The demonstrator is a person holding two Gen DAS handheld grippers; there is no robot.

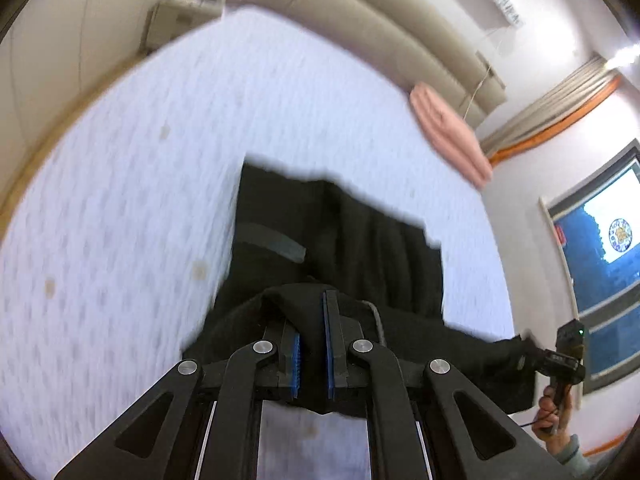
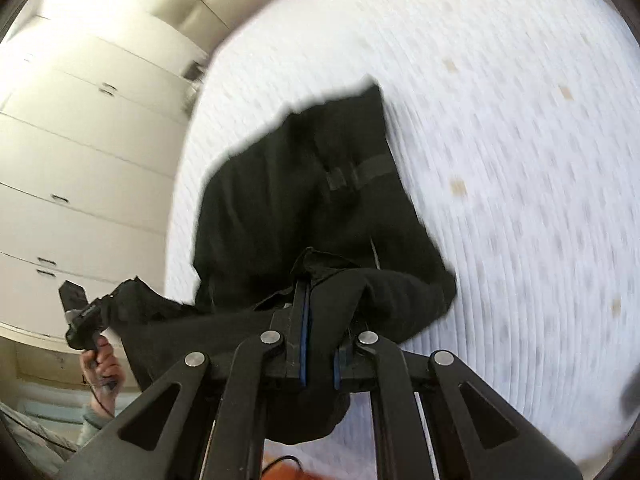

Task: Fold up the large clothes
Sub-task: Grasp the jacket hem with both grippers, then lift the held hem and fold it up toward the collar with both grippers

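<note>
A large black garment (image 1: 320,232) with a grey strap hangs over the white patterned bed (image 1: 140,160). My left gripper (image 1: 312,320) is shut on its near edge, with cloth bunched over the blue pads. My right gripper shows at the right of this view (image 1: 560,356), gripping the garment's other corner. In the right wrist view the garment (image 2: 304,184) hangs down from my right gripper (image 2: 316,304), which is shut on its edge. My left gripper (image 2: 84,316) shows at the left, holding the far corner, with the edge stretched between them.
A folded pink cloth (image 1: 448,132) lies at the far edge of the bed by a beige headboard (image 1: 380,32). White cabinets (image 2: 80,140) stand beside the bed. A window (image 1: 600,256) is on the right wall.
</note>
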